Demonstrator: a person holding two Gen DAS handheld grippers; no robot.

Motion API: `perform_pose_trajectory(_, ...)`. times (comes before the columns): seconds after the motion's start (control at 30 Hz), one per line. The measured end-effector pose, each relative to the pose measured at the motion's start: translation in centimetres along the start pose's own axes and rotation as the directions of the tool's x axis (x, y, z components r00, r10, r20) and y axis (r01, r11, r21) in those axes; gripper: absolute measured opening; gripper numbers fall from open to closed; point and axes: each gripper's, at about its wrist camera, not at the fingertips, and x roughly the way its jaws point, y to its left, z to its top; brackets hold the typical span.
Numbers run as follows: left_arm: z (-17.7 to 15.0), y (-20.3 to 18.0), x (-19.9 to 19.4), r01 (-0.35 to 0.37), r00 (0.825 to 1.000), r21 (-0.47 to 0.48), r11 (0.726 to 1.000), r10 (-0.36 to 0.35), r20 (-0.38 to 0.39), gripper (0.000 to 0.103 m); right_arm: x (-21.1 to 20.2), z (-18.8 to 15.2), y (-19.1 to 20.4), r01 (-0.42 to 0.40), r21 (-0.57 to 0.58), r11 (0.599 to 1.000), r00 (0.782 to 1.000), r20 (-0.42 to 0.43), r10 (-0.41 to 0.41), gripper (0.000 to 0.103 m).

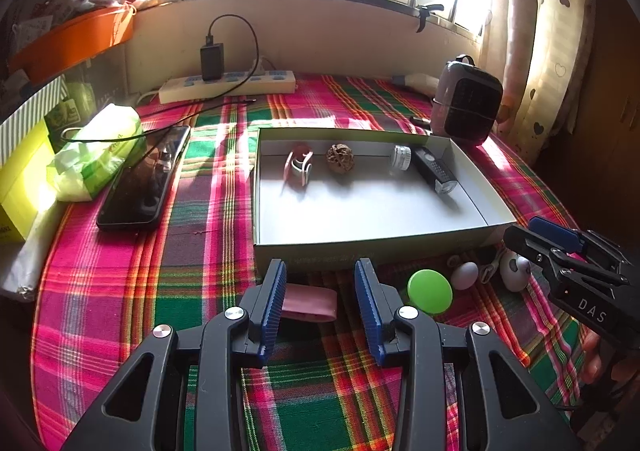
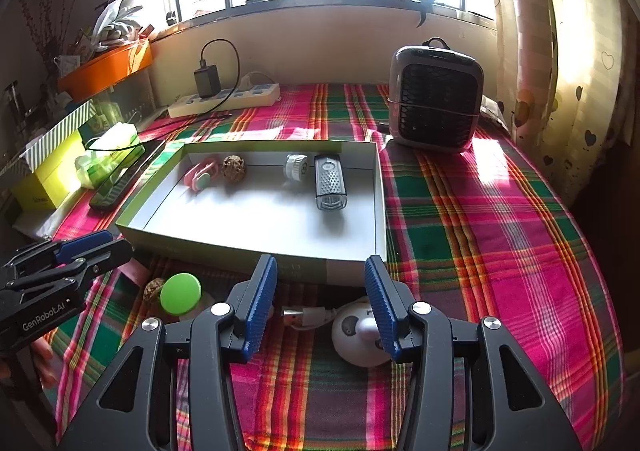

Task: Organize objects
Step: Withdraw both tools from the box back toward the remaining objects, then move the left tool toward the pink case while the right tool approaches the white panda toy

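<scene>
Objects for sorting were split between the shallow cardboard box (image 1: pixel 376 211) and the plaid-covered counter (image 2: pixel 500 219) in front of it. Four had already been placed along the box's far side: a pink-and-white clip (image 1: pixel 298 167) at the left, a wrinkled walnut (image 1: pixel 340 157) beside it, a small white cap-like cylinder (image 1: pixel 401 157) and a dark bar-shaped device (image 1: pixel 434 171) at the right. By my judgement the job was roughly half done, since several pieces were left on the cloth just near the box's near wall: a flat pink band (image 1: pixel 310 303), a bright green disc (image 1: pixel 430 291), a small white egg-shaped piece (image 1: pixel 465 275), a second walnut (image 2: pixel 154 289), a white USB cable (image 2: pixel 306 317) and a round white panda-faced gadget (image 2: pixel 358 335).

The left hand-held gripper (image 1: pixel 320 311) hung released, its jaws spread with the pink band lying between them. The right hand-held gripper (image 2: pixel 320 307) was likewise released and empty, jaws wide over the cable and the panda gadget
</scene>
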Motion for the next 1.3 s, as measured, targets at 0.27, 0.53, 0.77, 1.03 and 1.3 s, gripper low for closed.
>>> perform_pose_trajectory(0.27,-1.1,1.1,0.1,0.023,1.000,-0.029,0.999,-0.024,-0.017,0.040,-0.3,-0.8,-0.7,0.004,0.007,1.000,1.000,0.004,-0.004,0.047)
perform_pose_trajectory(0.53,-1.4,1.6,0.5,0.027,0.999,-0.046,0.999,-0.028,-0.026,0.043,0.0,-1.5,-1.2,-0.003,0.014,1.000,1.000,-0.013,0.003,0.047)
perform_pose_trajectory(0.77,-1.4,2.0,1.1,0.018,0.999,-0.064,0.998,-0.020,-0.032,0.043,0.2,-1.9,-1.8,-0.006,0.026,1.000,1.000,-0.029,0.006,0.048)
perform_pose_trajectory(1.03,-1.2,2.9,1.9,0.041,0.998,-0.108,0.993,-0.046,-0.047,0.044,0.7,-2.3,-2.5,0.003,0.045,0.999,0.998,-0.056,0.000,0.048)
perform_pose_trajectory(1.3,-1.5,2.0,1.8,0.093,0.994,-0.085,0.992,-0.098,-0.058,0.044,1.1,-2.6,-2.7,0.012,0.043,0.999,0.997,-0.082,-0.009,0.048)
